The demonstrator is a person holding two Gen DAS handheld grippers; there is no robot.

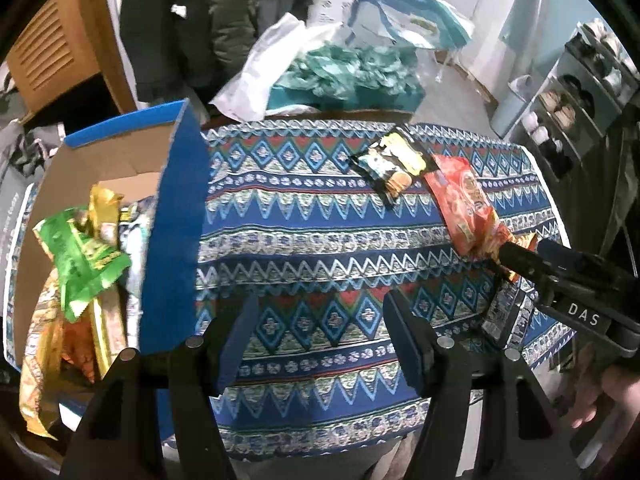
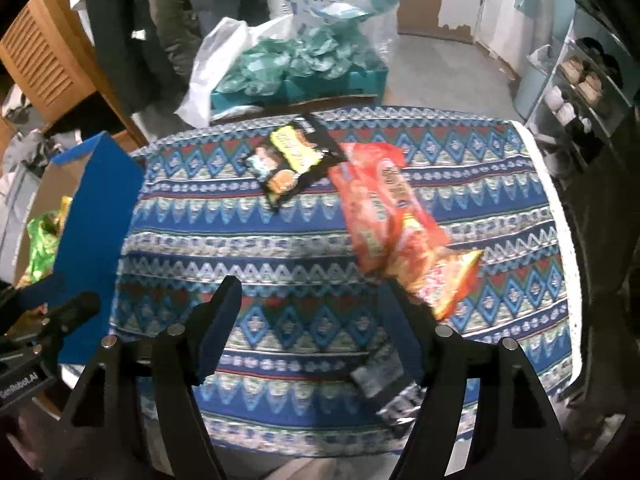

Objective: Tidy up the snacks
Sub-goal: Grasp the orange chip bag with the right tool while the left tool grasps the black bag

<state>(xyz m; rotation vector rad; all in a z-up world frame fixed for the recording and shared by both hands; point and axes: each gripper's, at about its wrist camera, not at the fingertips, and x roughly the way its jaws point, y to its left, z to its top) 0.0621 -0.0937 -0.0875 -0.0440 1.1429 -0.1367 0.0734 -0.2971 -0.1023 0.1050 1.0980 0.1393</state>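
Note:
A blue cardboard box point(image 1: 176, 216) at the table's left holds several snack packets, a green one point(image 1: 84, 260) on top. On the patterned cloth lie a black-and-yellow packet point(image 1: 394, 162) point(image 2: 290, 158), a large red packet point(image 1: 460, 200) point(image 2: 380, 204), an orange packet point(image 2: 444, 276) and a dark packet point(image 2: 388, 384) near the front. My left gripper point(image 1: 320, 336) is open and empty over the cloth beside the box. My right gripper point(image 2: 312, 336) is open, its right finger close to the orange packet; it also shows in the left wrist view point(image 1: 520, 260).
The round table point(image 2: 568, 240) ends at a white rim on the right. Behind it are a teal box of green wrappers point(image 2: 296, 68), white plastic bags point(image 1: 260, 68), a wooden cabinet point(image 1: 52, 52) on the left and a shelf rack point(image 1: 580, 92) on the right.

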